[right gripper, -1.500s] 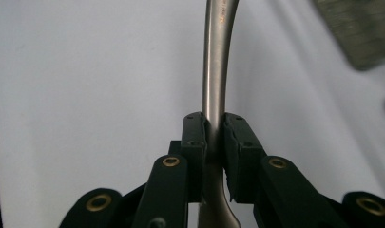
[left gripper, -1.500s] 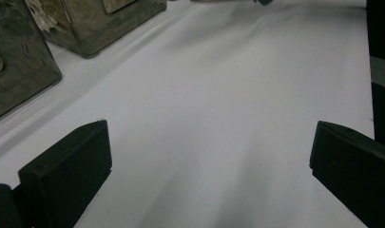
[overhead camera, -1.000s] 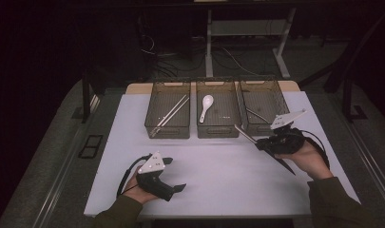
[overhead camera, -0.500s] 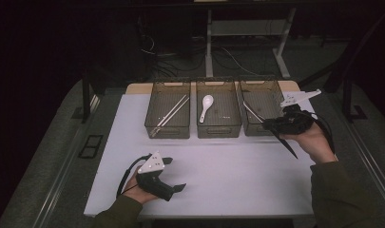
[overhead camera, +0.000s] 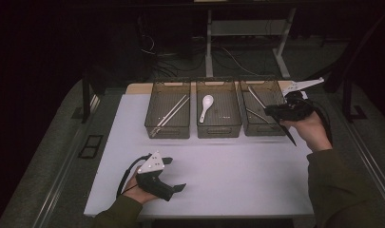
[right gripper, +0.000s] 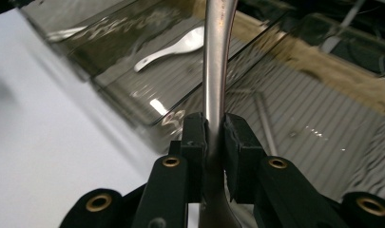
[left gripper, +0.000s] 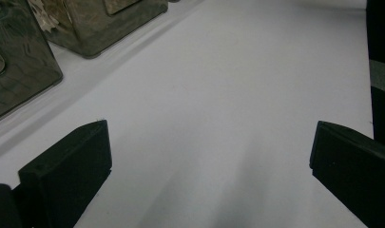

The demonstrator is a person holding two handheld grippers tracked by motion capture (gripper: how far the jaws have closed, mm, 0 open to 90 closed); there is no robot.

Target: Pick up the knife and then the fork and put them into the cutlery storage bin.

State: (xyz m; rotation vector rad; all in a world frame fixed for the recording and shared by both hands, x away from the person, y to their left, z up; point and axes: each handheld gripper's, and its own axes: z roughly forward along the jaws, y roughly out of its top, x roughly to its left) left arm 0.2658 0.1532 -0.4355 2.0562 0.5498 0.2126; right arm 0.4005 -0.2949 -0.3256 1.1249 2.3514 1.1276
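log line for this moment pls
right gripper: shut on metal utensil | over right bin | left gripper: open, on table

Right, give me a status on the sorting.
Done: chopsticks lie in the left bin, a white spoon in the middle bin, metal pieces in the right bin. In hand: the right gripper is shut on a metal utensil over the right bin. Left: dropping it in. The left gripper rests open on the mat.

The 3 bins [overhead camera: 167, 124] are smoky, see-through brown on a white table [overhead camera: 237, 175]. A white spoon [overhead camera: 206, 106] lies in 1; the black right gripper [right gripper: 214, 133] holds a silvery utensil [right gripper: 215, 71].
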